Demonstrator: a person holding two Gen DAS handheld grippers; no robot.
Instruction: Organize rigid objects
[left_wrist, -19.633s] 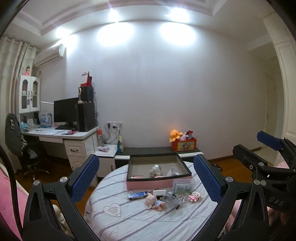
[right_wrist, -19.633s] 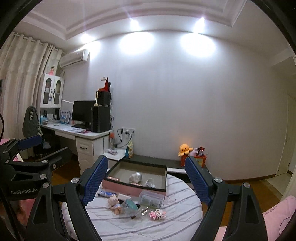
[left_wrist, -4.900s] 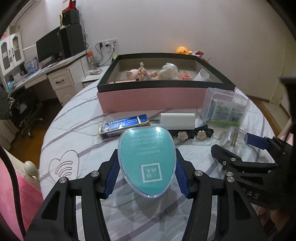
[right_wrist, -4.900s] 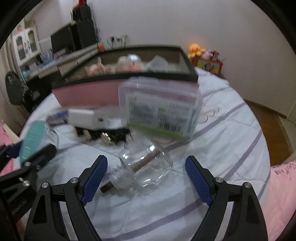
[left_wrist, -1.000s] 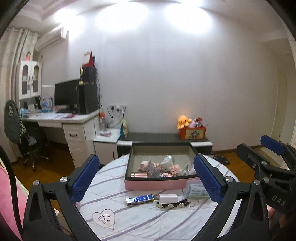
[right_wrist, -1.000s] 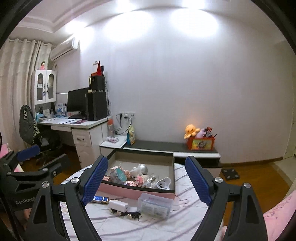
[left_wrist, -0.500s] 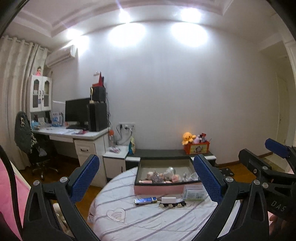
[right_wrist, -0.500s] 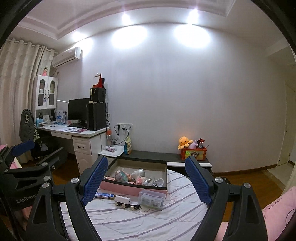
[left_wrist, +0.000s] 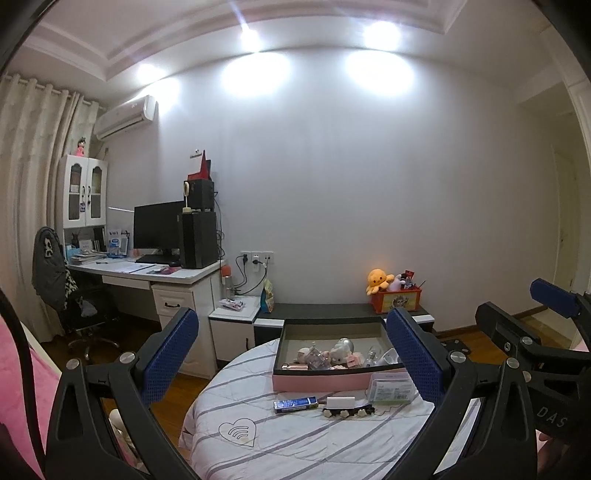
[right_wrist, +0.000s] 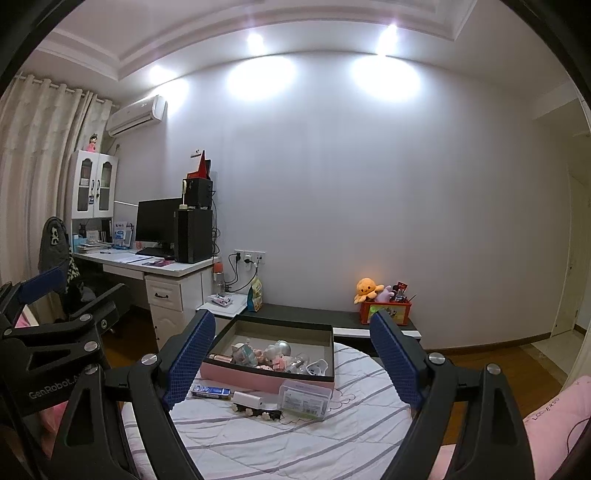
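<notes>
A pink box with a black rim (left_wrist: 321, 380) (right_wrist: 258, 380) stands on the round striped table (left_wrist: 295, 443) (right_wrist: 258, 439) and holds several small toys and bottles. In front of it lie a blue flat tin (left_wrist: 295, 405) (right_wrist: 211, 391), a white block (left_wrist: 340, 402) (right_wrist: 248, 399), a dark flowered clip (left_wrist: 347, 412) (right_wrist: 255, 411) and a clear plastic case (left_wrist: 392, 387) (right_wrist: 304, 399). My left gripper (left_wrist: 291, 354) is open and empty, held high and well back from the table. My right gripper (right_wrist: 291, 354) is open and empty too.
A white desk with a monitor and speakers (left_wrist: 173, 236) and a chair (left_wrist: 62, 280) stand at the left. A low dark bench with an orange toy bin (left_wrist: 395, 299) runs along the back wall. Pink bedding (right_wrist: 554, 421) lies at the right.
Both grippers have pulled back and up from the table over the last second, so the table and box look smaller and lower. Both stay open and empty.
</notes>
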